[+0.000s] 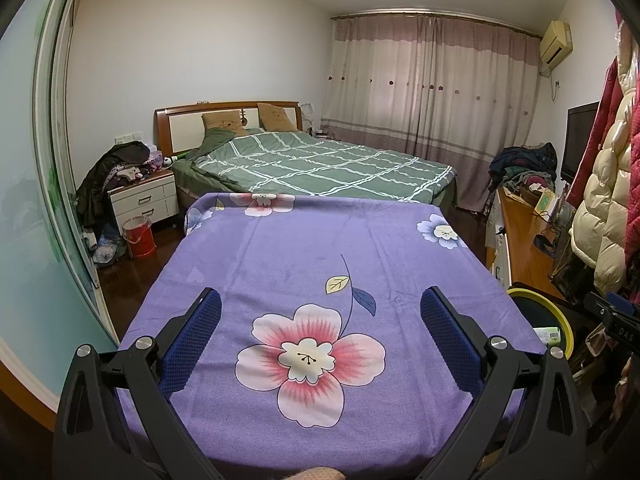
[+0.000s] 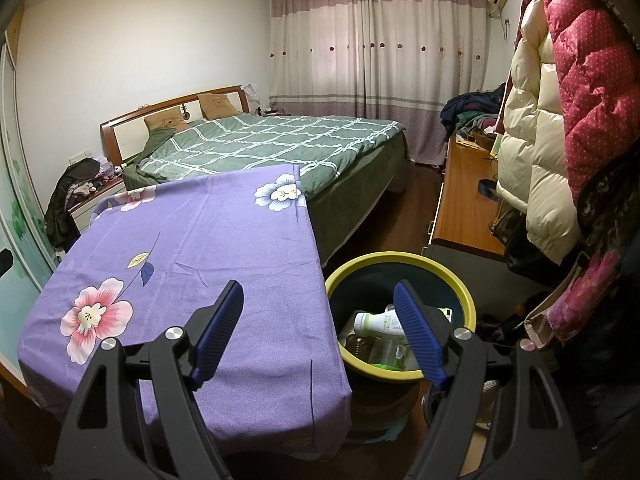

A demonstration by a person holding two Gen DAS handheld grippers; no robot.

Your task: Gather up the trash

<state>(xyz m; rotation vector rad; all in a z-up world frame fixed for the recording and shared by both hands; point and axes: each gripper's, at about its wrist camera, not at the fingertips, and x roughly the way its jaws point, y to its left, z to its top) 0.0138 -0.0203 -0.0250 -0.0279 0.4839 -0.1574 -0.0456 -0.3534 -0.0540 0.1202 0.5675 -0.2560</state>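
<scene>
Trash sits in a yellow-rimmed bin (image 2: 401,320) on the floor just beside the right edge of a table draped in a purple flowered cloth (image 2: 192,248). A white bottle (image 2: 378,323) with green print lies on its side inside the bin, above some clear and green packaging that is hard to make out. The right gripper (image 2: 320,332) hangs with its jaws spread wide and empty, one finger over the cloth, the other over the bin. The left gripper (image 1: 320,344) is also spread wide and empty above the table's near end, over a big pink flower. A green-quilted bed (image 1: 320,164) stands beyond the far edge.
</scene>
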